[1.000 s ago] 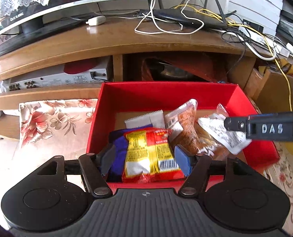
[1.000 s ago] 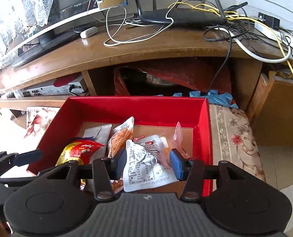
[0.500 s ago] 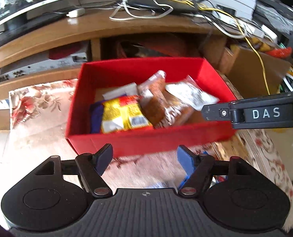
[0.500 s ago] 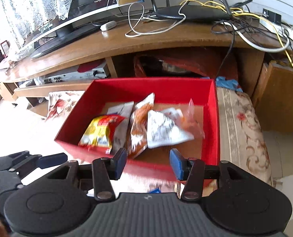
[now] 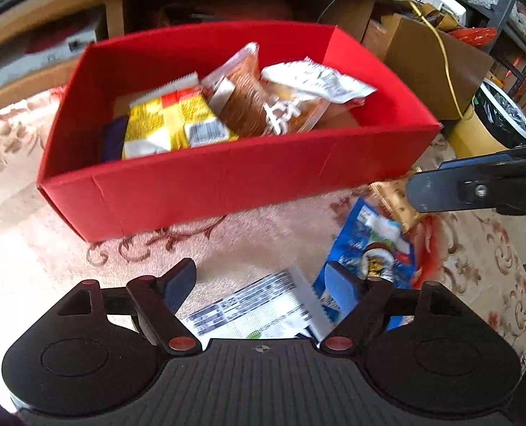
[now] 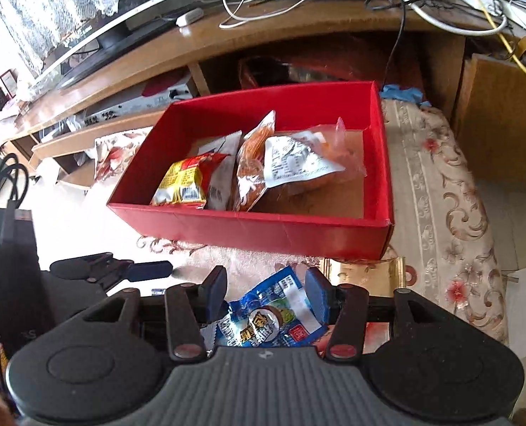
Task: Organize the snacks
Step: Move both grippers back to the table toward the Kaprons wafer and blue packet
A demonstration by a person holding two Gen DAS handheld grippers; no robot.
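Two loose packets lie on the floral cloth near the red box (image 6: 263,227): a blue snack packet (image 6: 273,319), long axis running near-to-far, and a white barcode packet (image 5: 255,312). Left tongs (image 5: 259,284) and right tongs (image 6: 266,293) both gape wide, holding nothing.

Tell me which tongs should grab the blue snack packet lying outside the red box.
Right. The right tongs are open with the blue snack packet lying centred between them. The left tongs, also open, sit over the white packet instead, so they suit that one.
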